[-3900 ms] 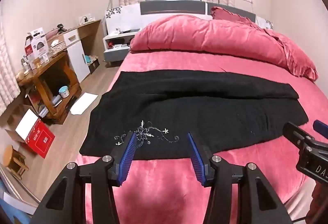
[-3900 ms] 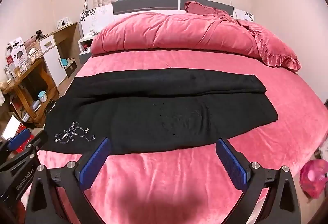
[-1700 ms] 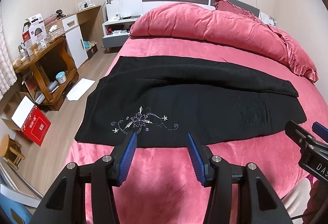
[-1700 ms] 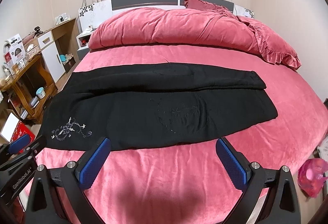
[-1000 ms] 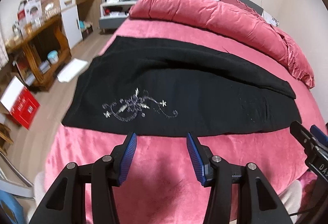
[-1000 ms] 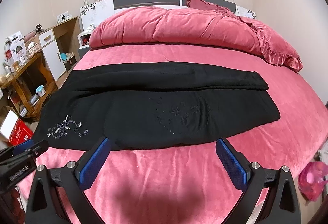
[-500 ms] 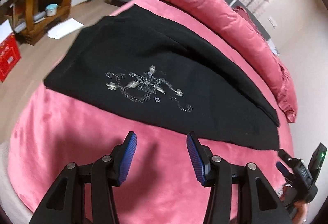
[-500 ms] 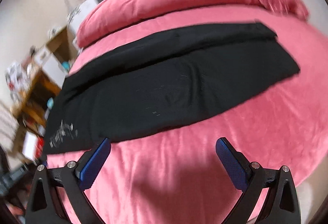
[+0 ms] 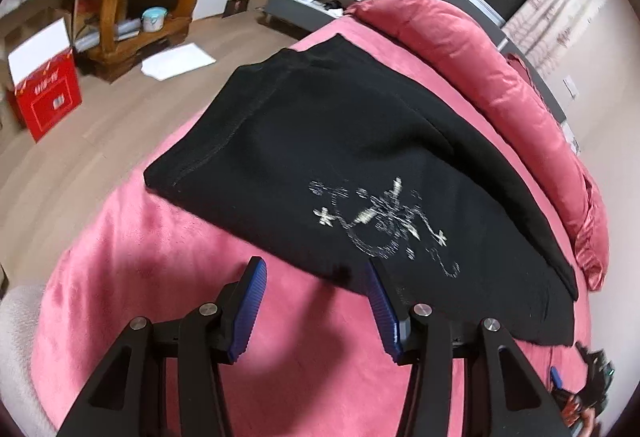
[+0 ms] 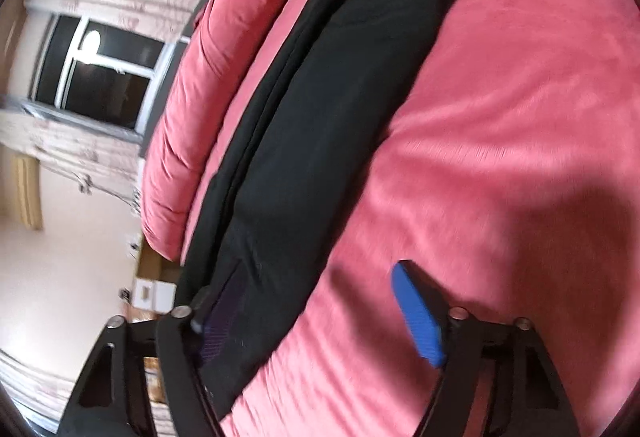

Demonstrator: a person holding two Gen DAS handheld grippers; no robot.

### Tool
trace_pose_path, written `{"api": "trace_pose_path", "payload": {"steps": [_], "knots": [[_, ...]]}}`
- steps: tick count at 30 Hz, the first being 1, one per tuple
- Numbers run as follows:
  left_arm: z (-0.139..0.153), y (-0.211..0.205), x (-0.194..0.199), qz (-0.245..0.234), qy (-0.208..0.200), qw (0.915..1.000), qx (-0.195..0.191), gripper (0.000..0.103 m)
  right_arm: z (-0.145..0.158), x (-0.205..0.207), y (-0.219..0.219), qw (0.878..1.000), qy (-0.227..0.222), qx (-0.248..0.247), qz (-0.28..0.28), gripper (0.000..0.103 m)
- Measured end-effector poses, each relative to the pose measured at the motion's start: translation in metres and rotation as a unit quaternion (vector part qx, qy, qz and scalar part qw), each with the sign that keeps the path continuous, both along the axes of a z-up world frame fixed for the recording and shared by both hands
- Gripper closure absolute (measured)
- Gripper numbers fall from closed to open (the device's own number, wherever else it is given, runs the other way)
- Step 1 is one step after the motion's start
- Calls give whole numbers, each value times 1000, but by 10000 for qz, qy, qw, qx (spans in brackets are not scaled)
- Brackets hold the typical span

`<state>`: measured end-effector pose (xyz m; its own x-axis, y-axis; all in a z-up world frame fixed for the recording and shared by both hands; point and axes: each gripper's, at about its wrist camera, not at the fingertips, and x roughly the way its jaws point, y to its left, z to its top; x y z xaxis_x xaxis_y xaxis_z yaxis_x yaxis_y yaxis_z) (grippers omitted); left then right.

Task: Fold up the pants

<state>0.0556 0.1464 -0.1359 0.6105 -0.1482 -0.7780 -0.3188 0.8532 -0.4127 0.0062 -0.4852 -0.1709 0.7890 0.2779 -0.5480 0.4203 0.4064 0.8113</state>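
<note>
Now lower and tilted, closing on near hem | pants flat across bed — half-folded lengthwise | left gripper jaws open, empty, straddling hem | right gripper jaws wide, empty — fold grasp likely next

My right view is motion-blurred and rolled; the pants edge is soft there. Left pad of my right hand-held gripper sits over the black cloth at 7 o'clock, barely distinguishable from it; can't tell if it touches. In the left view the embroidery is smeared and its pattern unreadable. The pants run behind my left hand-held gripper pad at 5 o'clock. Something dark at 4 o'clock is cut by the rim.
</note>
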Motion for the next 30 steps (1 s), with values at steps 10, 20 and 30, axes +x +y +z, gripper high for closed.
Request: {"api": "trace_pose_path", "payload": {"steps": [10, 20, 30], "knots": [[-21, 13, 16, 322, 206, 9984, -418, 45, -19, 26, -28, 9988, -320, 275, -246, 64], [-28, 28, 24, 714, -144, 9933, -894, 39, -33, 55, -34, 9987, -406, 301, -19, 87], [-24, 10, 45, 437, -229, 9979, -425, 12, -34, 62, -36, 9993, -326, 174, 105, 94]]}}
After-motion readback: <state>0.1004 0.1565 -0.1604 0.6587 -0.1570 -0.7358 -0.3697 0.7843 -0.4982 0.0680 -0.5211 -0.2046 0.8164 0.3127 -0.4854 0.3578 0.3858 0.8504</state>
